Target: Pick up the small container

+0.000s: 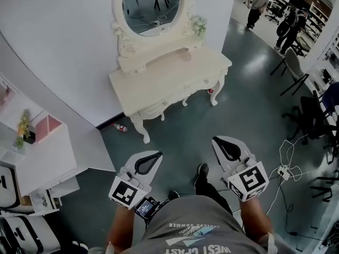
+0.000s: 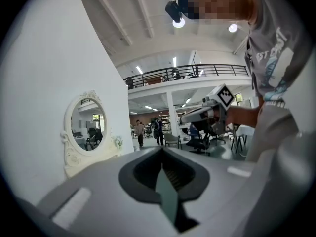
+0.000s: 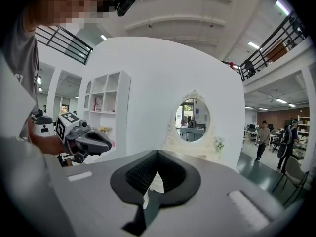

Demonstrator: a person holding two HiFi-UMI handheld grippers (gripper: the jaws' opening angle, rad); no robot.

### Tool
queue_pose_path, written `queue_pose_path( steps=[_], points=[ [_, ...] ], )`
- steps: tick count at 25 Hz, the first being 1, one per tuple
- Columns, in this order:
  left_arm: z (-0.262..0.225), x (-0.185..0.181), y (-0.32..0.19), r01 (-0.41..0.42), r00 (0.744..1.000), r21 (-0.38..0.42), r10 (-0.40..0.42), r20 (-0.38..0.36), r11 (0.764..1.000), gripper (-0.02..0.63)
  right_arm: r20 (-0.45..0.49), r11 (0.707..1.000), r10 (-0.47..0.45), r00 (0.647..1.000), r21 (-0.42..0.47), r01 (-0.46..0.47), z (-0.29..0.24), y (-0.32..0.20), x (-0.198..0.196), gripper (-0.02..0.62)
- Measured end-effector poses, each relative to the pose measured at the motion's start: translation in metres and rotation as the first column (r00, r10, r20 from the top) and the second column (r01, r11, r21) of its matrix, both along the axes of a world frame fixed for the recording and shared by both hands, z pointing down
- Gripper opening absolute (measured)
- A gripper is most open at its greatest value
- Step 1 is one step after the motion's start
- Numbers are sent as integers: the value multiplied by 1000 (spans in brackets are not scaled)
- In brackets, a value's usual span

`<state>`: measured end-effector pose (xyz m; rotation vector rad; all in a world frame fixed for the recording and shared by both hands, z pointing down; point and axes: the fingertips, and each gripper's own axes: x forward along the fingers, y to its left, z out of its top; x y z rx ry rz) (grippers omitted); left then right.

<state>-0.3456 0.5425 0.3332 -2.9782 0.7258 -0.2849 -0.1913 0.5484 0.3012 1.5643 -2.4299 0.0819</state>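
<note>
A white vanity table [image 1: 159, 83] with an oval mirror [image 1: 151, 4] stands ahead of me against the curved wall. On its top lies a small pale pinkish object [image 1: 185, 56], too small to identify. My left gripper [image 1: 158, 154] and right gripper [image 1: 216, 140] are held at waist height over the grey floor, well short of the table. Both are shut with nothing between their jaws. In the left gripper view the closed jaws [image 2: 163, 150] point toward the mirror [image 2: 88, 127]. In the right gripper view the closed jaws [image 3: 158, 152] also face the mirror [image 3: 192, 120].
A white shelf unit [image 1: 42, 147] stands at my left. A small red and white item [image 1: 121, 127] lies on the floor by a vanity leg. Office chairs [image 1: 294, 70] and a cable with a power strip [image 1: 283, 171] are on the right. People [image 1: 258, 1] stand far behind.
</note>
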Motion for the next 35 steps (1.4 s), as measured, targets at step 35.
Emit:
queue_pose_path(
  steps=[35],
  points=[
    [6,269,-206,106,987,-19,-103,122,994,3,168,997,-69,983,-31,76,39,-208,270,2]
  ],
)
